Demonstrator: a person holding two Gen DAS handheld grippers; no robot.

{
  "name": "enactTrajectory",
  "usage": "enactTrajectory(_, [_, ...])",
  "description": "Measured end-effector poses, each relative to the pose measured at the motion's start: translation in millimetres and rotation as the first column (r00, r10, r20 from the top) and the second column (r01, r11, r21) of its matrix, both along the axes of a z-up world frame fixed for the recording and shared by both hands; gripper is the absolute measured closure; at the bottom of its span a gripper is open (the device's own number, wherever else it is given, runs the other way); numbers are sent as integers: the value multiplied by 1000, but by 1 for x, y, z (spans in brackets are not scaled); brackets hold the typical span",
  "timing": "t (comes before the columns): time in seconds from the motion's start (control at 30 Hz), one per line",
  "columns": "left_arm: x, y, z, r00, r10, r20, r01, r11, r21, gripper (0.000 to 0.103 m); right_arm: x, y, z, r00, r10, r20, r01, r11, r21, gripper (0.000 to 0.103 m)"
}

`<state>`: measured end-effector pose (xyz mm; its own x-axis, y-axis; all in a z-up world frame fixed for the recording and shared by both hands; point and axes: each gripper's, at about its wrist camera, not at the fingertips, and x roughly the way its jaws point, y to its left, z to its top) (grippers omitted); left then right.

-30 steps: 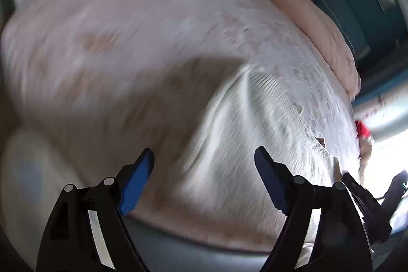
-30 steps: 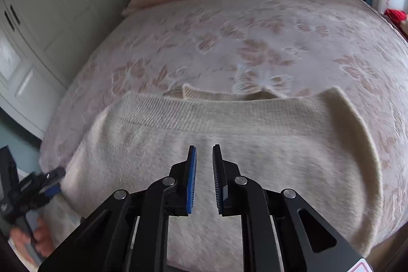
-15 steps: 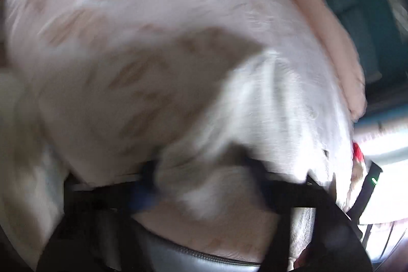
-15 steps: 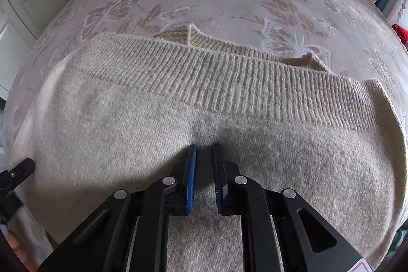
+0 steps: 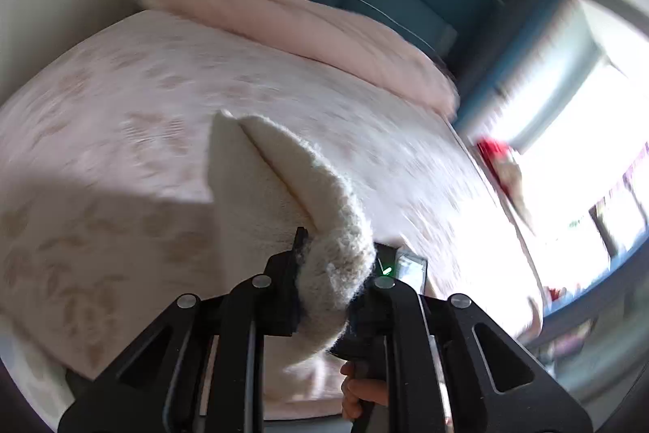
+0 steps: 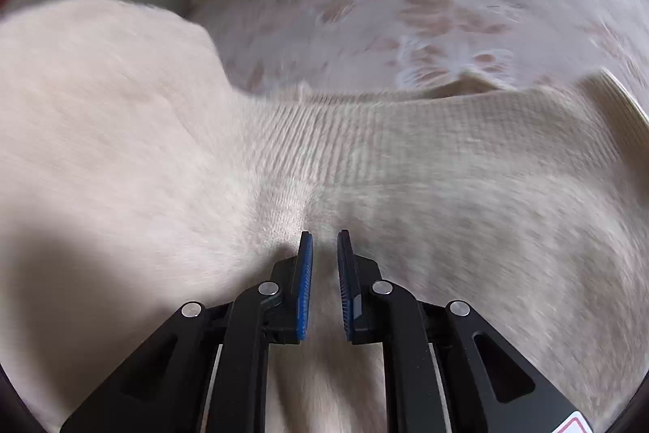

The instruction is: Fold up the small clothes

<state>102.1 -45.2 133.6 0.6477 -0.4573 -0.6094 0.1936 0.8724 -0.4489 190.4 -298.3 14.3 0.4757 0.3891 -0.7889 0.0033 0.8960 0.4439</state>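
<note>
Cream sweater (image 6: 405,189) on floral bed (image 6: 426,7); left gripper (image 5: 334,270) jaws closing, clamping its lifted edge; right gripper (image 6: 324,270) jaws clenched, nothing between.

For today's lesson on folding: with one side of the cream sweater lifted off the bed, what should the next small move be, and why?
Probably carry the left gripper across over the sweater and lay the edge down. Its jaws are closing on a bunched edge, lifted off the bedspread, while the right gripper pins the middle, narrow-jawed.
</note>
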Motion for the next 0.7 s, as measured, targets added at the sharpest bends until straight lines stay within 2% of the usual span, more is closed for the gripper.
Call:
enactTrajectory(0.1, [-1, -58, -14, 992, -129, -10, 129, 990, 64, 88, -39, -60, 17, 995, -98, 31, 98, 995, 17, 86])
enactTrajectory(0.13, [-5, -66, -21, 989, -148, -14, 149, 985, 82, 87, -52, -79, 20, 991, -129, 31, 128, 992, 18, 84])
enactTrajectory(0.2, [-11, -100, -49, 976, -212, -48, 217, 962, 164, 84, -78, -112, 23, 982, -185, 24, 185, 983, -7, 80])
enactTrajectory(0.27, [-19, -124, -82, 958, -266, -104, 284, 932, 227, 81, -99, -132, 28, 977, -211, 21, 212, 976, -40, 70])
enactTrajectory(0.3, [-23, -128, -90, 953, -276, -124, 299, 923, 244, 75, -107, -138, 31, 976, -215, 24, 216, 975, -54, 66])
enactTrajectory(0.33, [-37, -126, -98, 947, -295, -127, 319, 914, 250, 62, -113, -141, 35, 977, -212, 32, 214, 975, -61, 57])
enactTrajectory(0.37, [-45, -122, -99, 944, -311, -110, 329, 910, 253, 55, -118, -141, 40, 978, -204, 40, 206, 977, -62, 49])
enactTrajectory(0.4, [-60, -115, -99, 944, -322, -76, 331, 904, 273, 38, -122, -138, 43, 980, -193, 49, 195, 979, -52, 45])
enactTrajectory(0.43, [-75, -105, -97, 948, -318, -29, 310, 891, 331, 22, -122, -134, 46, 983, -175, 55, 177, 984, -27, 38])
enactTrajectory(0.5, [-96, -83, -96, 951, -309, 18, 273, 865, 422, 16, -118, -121, 46, 988, -143, 54, 140, 989, 44, 31])
enactTrajectory(0.6, [-106, -59, -106, 965, -263, 1, 228, 838, 496, 16, -97, -89, 38, 995, -94, 21, 91, 989, 113, 29])
enactTrajectory(0.63, [-104, -53, -110, 971, -238, -14, 212, 835, 507, 16, -91, -80, 36, 996, -85, 4, 84, 990, 110, 29])
enactTrajectory(0.7, [-94, -39, -121, 982, -172, -73, 186, 852, 490, 16, -73, -57, 27, 998, -44, -47, 48, 995, 84, 29])
